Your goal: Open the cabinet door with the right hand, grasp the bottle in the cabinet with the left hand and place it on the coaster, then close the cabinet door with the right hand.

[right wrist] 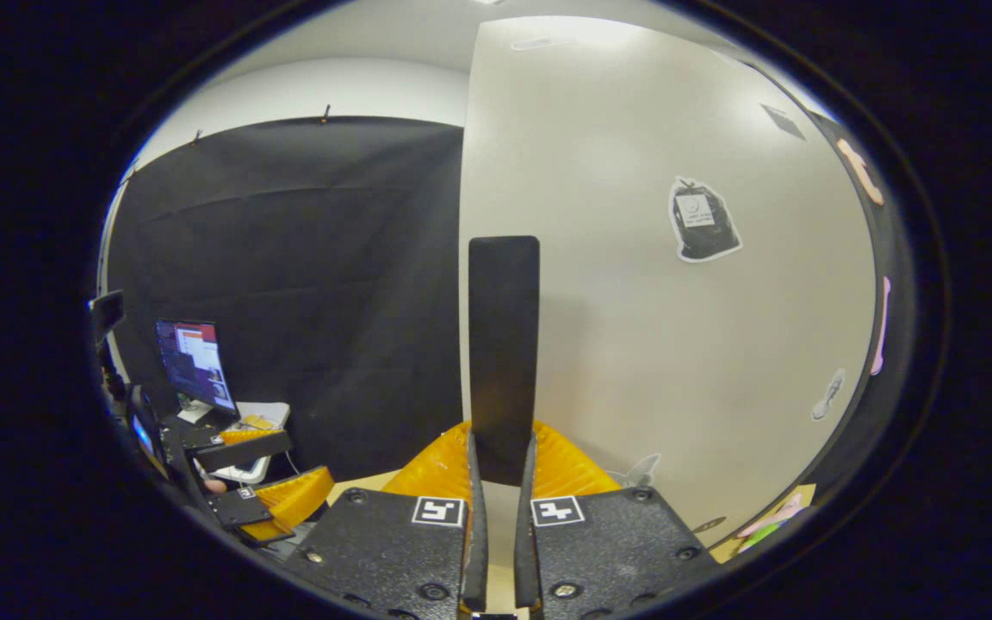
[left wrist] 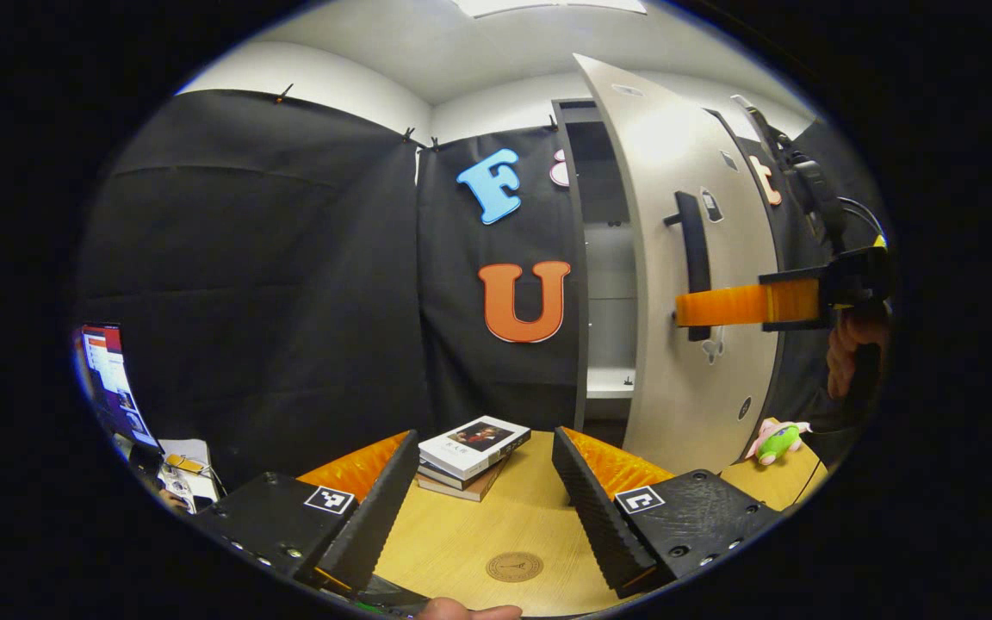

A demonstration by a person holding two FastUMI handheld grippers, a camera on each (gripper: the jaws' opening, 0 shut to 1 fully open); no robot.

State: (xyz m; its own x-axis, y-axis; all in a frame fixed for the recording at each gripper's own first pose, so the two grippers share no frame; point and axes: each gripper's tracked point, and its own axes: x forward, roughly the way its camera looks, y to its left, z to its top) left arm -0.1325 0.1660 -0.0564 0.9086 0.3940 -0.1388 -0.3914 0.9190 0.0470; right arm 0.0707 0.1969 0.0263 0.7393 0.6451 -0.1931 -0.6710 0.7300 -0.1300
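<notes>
Pale wood counter [left wrist: 461,538] is showing between the wide-spread fingers of the left hand-held gripper [left wrist: 483,499], which is holding nothing. A round coaster [left wrist: 514,566] is lying on the counter just in front of that gap, with a stack of books [left wrist: 470,452] beyond it. Right of the books, the cabinet door [left wrist: 685,258] is standing ajar, its free edge leaving a narrow opening onto the shelves. The right hand-held gripper [right wrist: 496,482] is clamping the door's dark handle [right wrist: 505,344]. I cannot tell where the bottle is.
</notes>
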